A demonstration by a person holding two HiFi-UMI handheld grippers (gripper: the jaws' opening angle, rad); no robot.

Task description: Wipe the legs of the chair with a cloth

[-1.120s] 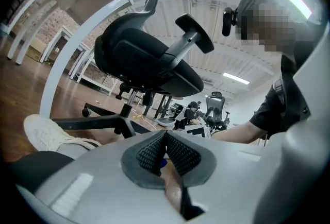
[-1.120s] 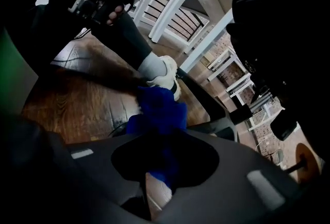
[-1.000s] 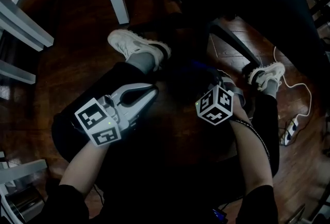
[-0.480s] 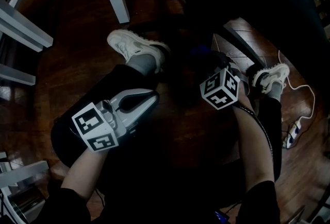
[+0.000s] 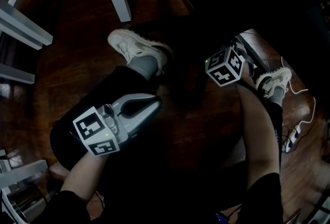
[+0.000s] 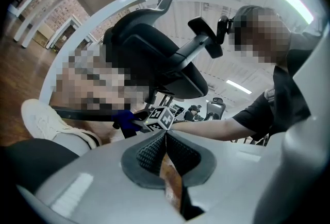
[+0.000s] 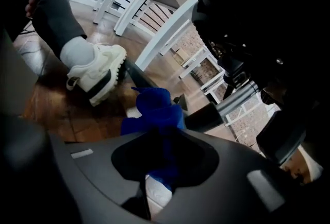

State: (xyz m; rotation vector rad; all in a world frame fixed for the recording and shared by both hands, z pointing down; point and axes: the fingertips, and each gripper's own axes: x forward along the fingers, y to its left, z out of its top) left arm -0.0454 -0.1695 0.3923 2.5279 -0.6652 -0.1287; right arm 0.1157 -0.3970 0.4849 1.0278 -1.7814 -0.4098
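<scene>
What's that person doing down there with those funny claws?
A person down low beside a black office chair is cleaning its legs. The right claw is shut on a blue cloth, held by a chair leg near the wooden floor. The left claw is shut and empty, over the person's leg.

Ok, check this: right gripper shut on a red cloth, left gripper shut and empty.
The cloth is blue, not red; the right gripper view shows it. The rest stands: right gripper shut on it, left gripper shut and empty.
</scene>
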